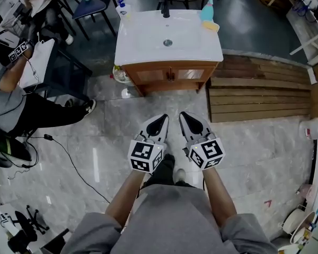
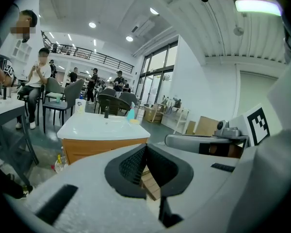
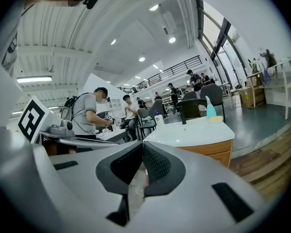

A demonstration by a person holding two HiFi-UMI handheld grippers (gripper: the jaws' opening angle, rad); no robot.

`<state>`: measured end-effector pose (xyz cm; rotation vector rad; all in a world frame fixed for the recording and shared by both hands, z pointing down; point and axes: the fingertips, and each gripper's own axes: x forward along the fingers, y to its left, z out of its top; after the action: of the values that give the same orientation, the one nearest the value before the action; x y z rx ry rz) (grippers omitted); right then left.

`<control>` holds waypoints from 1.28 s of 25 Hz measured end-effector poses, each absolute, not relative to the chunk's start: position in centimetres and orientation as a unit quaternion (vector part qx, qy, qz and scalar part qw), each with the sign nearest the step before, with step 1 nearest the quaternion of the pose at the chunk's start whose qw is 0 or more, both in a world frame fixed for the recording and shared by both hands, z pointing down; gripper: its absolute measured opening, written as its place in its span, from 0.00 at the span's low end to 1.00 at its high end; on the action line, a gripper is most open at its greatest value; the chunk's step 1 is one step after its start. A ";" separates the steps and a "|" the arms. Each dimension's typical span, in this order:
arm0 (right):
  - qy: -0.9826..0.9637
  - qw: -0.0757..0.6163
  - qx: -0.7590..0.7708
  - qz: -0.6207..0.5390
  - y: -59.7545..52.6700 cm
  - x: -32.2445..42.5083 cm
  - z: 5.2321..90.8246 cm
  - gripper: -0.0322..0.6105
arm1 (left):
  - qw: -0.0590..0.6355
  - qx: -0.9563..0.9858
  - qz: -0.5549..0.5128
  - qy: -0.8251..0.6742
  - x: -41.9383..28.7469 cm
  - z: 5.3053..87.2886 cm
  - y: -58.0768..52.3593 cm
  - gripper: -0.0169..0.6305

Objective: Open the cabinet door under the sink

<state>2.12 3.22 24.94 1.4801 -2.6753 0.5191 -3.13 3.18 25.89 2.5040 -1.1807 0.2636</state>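
**Come closer first, then take the handle**

Head view: the left gripper (image 1: 158,124) and right gripper (image 1: 190,123) are both closed on nothing. The cabinet door (image 1: 150,75) under the sink (image 1: 143,44) stands well ahead of them.

Left gripper view: the door is ahead-left of the joined tips.

Right gripper view: it is ahead-right.

I would step close, spread one pair of jaws, then grip the handle (image 1: 168,76) and pull gently

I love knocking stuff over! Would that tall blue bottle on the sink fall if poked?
Probably. The blue bottle is tall and narrow, standing by the back corner of the sink top, so a high poke would likely tip it. It looks like plastic, so it likely won't shatter. The top looks glossy, so a low push might slide it.
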 end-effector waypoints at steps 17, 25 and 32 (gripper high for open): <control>-0.840 0.049 0.506 0.190 -4.3 0.6 28.2 0.07 | 0.231 0.883 0.097 -0.397 -5.1 30.1 -4.4 0.04; -0.840 0.061 0.504 0.193 -6.7 0.5 30.1 0.07 | 0.246 0.879 0.103 -0.395 -5.3 32.3 -6.3 0.04; -0.842 0.071 0.493 0.206 -9.8 1.5 33.8 0.07 | 0.257 0.871 0.112 -0.405 -4.3 35.7 -9.0 0.04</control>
<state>1.49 -9.82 33.83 1.4843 -2.5329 0.6196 -4.35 -8.99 35.72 2.3617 -1.0977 0.3025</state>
